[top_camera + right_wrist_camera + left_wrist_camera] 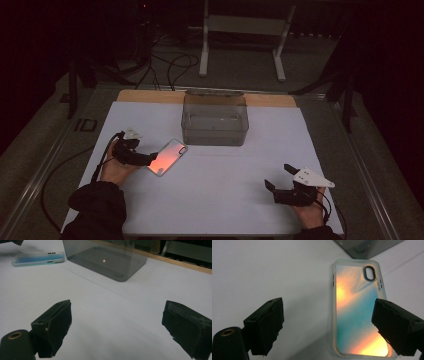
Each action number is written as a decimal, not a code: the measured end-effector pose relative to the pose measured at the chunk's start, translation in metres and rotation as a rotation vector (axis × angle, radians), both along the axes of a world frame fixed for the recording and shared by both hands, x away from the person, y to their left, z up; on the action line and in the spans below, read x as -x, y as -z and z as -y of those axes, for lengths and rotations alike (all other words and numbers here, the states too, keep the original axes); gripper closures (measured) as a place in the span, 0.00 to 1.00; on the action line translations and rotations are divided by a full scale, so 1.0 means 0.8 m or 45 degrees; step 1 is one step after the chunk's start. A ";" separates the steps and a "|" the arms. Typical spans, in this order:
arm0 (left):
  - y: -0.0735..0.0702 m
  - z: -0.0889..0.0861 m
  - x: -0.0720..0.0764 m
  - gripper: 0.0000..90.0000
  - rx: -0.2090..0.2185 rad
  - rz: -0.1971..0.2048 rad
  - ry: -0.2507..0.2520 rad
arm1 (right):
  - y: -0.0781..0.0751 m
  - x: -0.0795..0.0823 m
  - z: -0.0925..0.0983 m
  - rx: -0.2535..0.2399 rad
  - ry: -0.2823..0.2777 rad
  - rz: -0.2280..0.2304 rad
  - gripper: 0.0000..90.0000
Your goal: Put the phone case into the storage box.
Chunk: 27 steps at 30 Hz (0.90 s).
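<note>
A translucent phone case (pixel 169 156) with an orange and teal shimmer lies flat on the white sheet, left of centre, camera hole toward the far side. My left gripper (pixel 150 159) sits at the case's near end. In the left gripper view the jaws (pixel 329 325) stand wide; the right one overlaps the case (pixel 357 310) at its right edge, while the left one is well off it over bare sheet. My right gripper (pixel 279 177) rests near the front right, open, with nothing between its jaws (pixel 116 327). The case (pixel 37 258) shows far off in the right gripper view.
A smoky clear plastic box (pixel 215 120) stands at the back middle of the white sheet (pixel 225 200), just beyond the case. A wooden strip (pixel 150 96) runs along the table's far edge. Cables and a metal stand (pixel 240 30) are on the floor behind.
</note>
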<state>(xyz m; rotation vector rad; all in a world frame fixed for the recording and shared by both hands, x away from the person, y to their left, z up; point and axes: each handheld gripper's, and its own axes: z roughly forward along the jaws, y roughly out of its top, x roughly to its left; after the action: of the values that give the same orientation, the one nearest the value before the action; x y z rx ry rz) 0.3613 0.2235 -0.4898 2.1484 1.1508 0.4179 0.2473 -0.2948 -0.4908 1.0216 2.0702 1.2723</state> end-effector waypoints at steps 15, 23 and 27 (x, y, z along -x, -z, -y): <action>0.006 0.009 -0.013 0.26 -0.067 -0.103 0.033 | 0.000 0.000 0.000 0.004 -0.001 -0.002 0.10; 0.011 0.009 -0.017 0.37 -0.052 -0.145 0.030 | 0.000 0.000 0.000 0.004 -0.001 -0.003 0.10; 0.014 0.009 -0.018 0.46 -0.037 -0.173 0.044 | 0.000 0.000 0.000 0.004 -0.001 -0.001 0.10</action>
<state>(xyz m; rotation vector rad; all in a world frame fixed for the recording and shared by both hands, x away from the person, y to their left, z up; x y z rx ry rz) 0.3761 0.2160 -0.5009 2.2472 1.1861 0.2784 0.2475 -0.2948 -0.4909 1.0204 2.0728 1.2684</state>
